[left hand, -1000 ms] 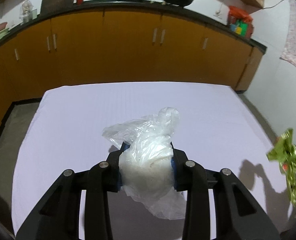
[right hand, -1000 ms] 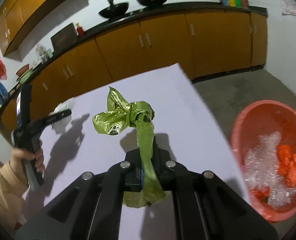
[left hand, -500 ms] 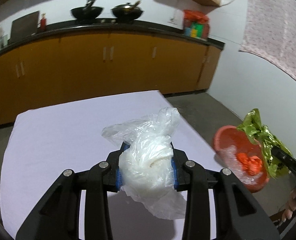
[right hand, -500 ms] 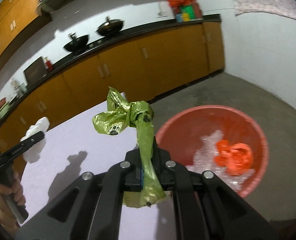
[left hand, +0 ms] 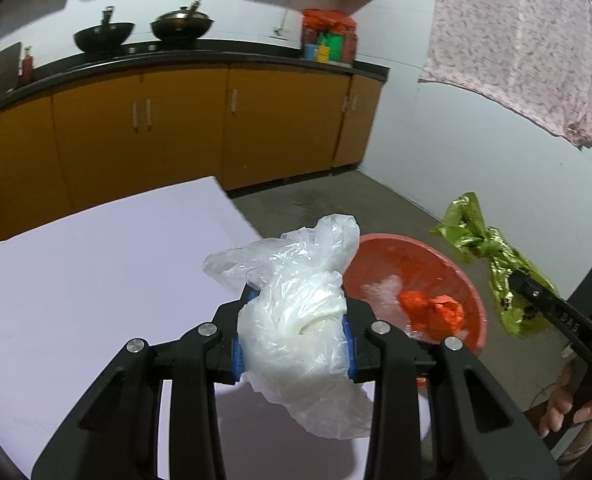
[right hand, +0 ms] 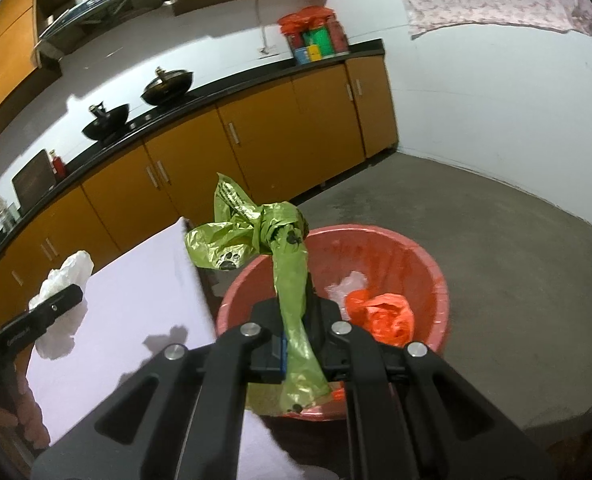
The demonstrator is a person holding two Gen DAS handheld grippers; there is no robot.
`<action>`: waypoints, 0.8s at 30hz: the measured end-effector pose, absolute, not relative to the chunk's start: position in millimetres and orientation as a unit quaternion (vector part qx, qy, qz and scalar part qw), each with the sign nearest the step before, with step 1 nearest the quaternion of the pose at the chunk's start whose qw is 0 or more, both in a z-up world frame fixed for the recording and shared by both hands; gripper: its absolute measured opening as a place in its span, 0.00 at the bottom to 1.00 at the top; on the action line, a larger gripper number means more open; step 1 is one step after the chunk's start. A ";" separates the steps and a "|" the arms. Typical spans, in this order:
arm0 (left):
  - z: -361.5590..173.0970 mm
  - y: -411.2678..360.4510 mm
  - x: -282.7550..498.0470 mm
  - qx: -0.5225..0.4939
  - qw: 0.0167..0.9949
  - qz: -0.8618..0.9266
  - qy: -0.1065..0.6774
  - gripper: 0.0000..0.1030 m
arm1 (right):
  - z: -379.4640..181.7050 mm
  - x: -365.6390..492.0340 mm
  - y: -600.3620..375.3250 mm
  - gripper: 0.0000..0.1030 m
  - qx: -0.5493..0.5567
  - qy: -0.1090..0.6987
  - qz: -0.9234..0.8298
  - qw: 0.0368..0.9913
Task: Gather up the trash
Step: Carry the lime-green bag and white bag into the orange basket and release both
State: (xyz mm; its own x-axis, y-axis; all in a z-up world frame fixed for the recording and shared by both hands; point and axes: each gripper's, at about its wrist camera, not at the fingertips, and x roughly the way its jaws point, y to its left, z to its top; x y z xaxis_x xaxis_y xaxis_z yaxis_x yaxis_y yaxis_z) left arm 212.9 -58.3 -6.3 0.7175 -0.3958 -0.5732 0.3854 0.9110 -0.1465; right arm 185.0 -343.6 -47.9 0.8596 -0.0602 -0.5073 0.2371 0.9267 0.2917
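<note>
Right tongs [right hand: 296, 344]: I have them clamped on the green bag [right hand: 272, 248], its long axis running up and away from the jaws.
Left tongs [left hand: 292, 332]: I have them pinched on the white plastic bag [left hand: 296, 312], above the table [left hand: 96, 280] edge.
Bin [right hand: 427, 264]: on the floor just beyond the table corner, directly ahead of and below my right tongs.
Nearer hand: the right, I judge; the left has the bin ahead to its right.

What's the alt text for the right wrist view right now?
The right gripper pinches a knotted green plastic bag above a red basin on the concrete floor, which already holds clear plastic and an orange bag. At left, the left gripper holds a white plastic bag over the white table, with orange kitchen cabinets behind.
</note>
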 end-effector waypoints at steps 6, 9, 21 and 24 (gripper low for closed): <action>-10.6 -88.5 212.3 -0.006 0.920 -0.234 0.315 0.35 | -50.6 184.7 -358.2 0.07 0.185 0.248 -0.090 0.947; -15.4 -100.3 213.1 -0.005 0.916 -0.243 0.320 0.35 | -52.7 186.7 -365.0 0.07 0.189 0.249 -0.095 0.945; -35.8 -137.1 219.6 -0.003 0.903 -0.263 0.341 0.35 | -59.4 195.0 -375.2 0.07 0.198 0.249 -0.104 0.942; -40.8 -143.9 222.4 -0.002 0.899 -0.268 0.347 0.35 | -61.9 197.6 -379.0 0.07 0.201 0.250 -0.106 0.941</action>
